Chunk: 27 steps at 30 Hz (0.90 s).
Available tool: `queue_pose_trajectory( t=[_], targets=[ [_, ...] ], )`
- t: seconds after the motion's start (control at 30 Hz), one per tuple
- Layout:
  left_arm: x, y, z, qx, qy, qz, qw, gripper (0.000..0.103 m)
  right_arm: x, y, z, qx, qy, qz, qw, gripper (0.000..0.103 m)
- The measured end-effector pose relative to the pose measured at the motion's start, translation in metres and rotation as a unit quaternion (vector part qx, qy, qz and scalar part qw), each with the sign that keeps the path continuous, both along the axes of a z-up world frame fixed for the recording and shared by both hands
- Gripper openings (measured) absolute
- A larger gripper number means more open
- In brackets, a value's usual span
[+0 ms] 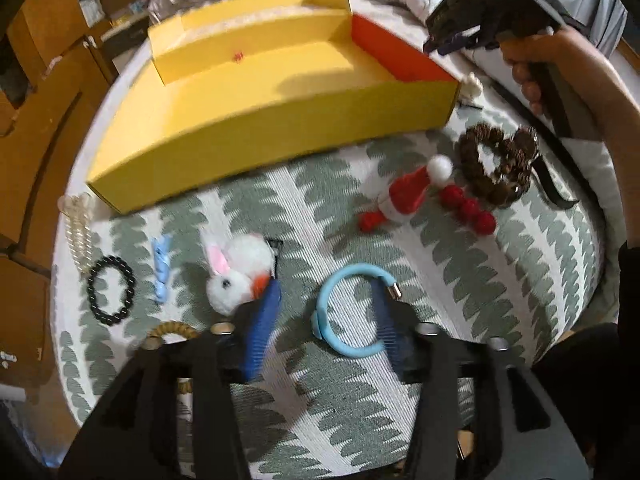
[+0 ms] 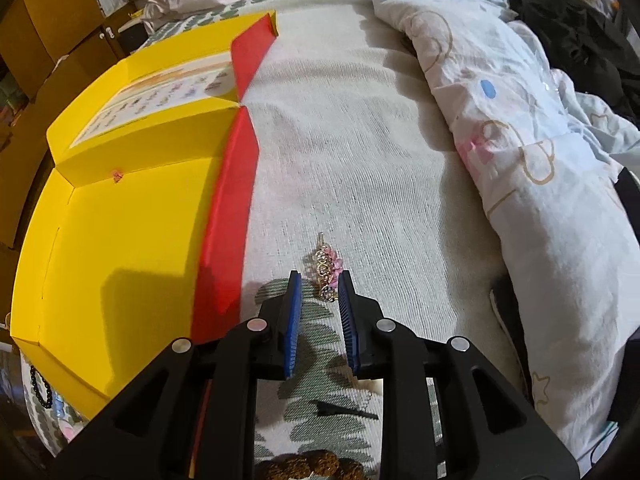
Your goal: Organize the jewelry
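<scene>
An open yellow box (image 1: 256, 120) with a red side wall lies on the leaf-patterned cloth; it also shows in the right wrist view (image 2: 120, 240). My left gripper (image 1: 324, 316) is open and low over a light blue bracelet (image 1: 340, 312), with a white bunny pompom (image 1: 240, 276) by its left finger. My right gripper (image 2: 318, 312) is open just before a pink and gold hair clip (image 2: 328, 272), right of the box. It also shows in the left wrist view (image 1: 452, 36), held high over the box's right end.
On the cloth lie a black bead bracelet (image 1: 110, 290), a pearl strand (image 1: 78, 232), a blue bow clip (image 1: 162, 272), a Santa-hat clip (image 1: 404, 196), red balls (image 1: 468, 208) and a brown bead bracelet (image 1: 496, 164). A rumpled quilt (image 2: 540, 160) lies on the right.
</scene>
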State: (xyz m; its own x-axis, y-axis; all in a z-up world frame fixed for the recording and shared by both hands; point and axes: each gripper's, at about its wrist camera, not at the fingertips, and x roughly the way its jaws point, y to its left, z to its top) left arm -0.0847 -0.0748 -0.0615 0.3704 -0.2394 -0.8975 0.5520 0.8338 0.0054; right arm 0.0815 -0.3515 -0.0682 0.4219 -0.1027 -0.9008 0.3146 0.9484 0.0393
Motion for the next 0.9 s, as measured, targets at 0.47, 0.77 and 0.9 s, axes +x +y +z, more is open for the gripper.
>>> queue_pose_trajectory(
  t=[0.47, 0.77, 0.9],
  targets=[
    [-0.023, 0.009, 0.040, -0.019, -0.102, -0.003, 0.9945, 0.063, -0.033, 0.022, 0.025, -0.024, -0.022, 0.008, 0.999, 0.024],
    [-0.033, 0.015, 0.057, -0.029, -0.141, 0.002, 0.9896, 0.065, -0.053, 0.028, 0.027, -0.045, -0.011, 0.002, 0.999, 0.037],
    [-0.036, 0.020, 0.064, -0.031, -0.163, 0.012, 0.9861, 0.068, -0.062, 0.038, 0.031, -0.059, -0.015, 0.004, 0.998, 0.056]
  ],
)
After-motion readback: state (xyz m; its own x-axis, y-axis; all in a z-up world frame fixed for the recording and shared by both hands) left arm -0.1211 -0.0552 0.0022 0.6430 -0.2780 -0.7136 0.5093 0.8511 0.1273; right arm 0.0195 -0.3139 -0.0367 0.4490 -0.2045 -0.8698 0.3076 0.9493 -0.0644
